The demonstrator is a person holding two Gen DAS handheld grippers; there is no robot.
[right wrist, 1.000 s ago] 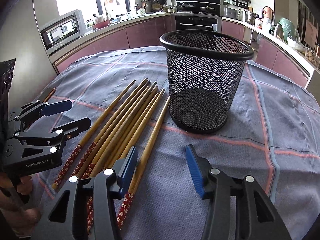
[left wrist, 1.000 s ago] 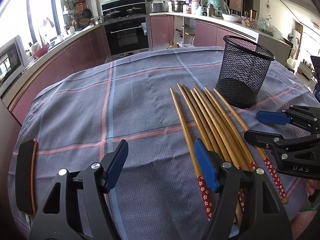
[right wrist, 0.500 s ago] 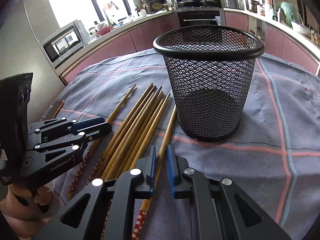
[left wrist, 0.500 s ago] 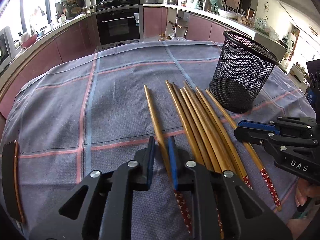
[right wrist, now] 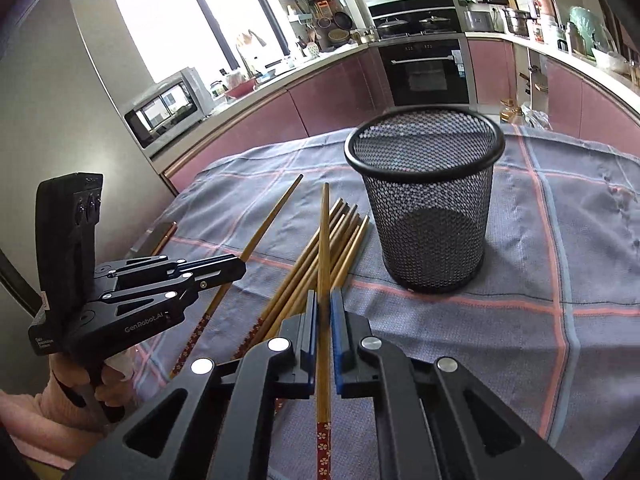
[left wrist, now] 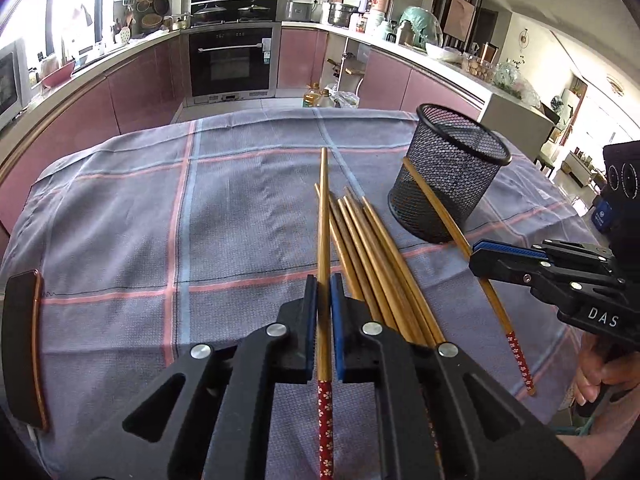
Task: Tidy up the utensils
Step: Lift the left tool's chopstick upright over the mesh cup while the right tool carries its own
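Observation:
My left gripper point(left wrist: 324, 292) is shut on one bamboo chopstick point(left wrist: 323, 216) with a red flowered end, held lifted above the cloth. My right gripper point(right wrist: 324, 304) is shut on another chopstick point(right wrist: 323, 236), also lifted. The right gripper shows at the right of the left wrist view point(left wrist: 508, 260); the left gripper shows at the left of the right wrist view point(right wrist: 224, 266). Several more chopsticks point(left wrist: 376, 256) lie in a bundle on the cloth, also seen in the right wrist view point(right wrist: 320, 256). A black mesh cup point(right wrist: 428, 200) stands upright and empty behind them point(left wrist: 448, 176).
The table wears a grey-blue cloth with pink and blue stripes point(left wrist: 160, 220). A dark flat object with a copper edge point(left wrist: 24, 348) lies at the near left edge. Kitchen counters and an oven point(left wrist: 234, 60) stand beyond the table.
Both grippers went from open to shut, each on one chopstick, and lifted it off the bundle. The views rose away from the cloth.

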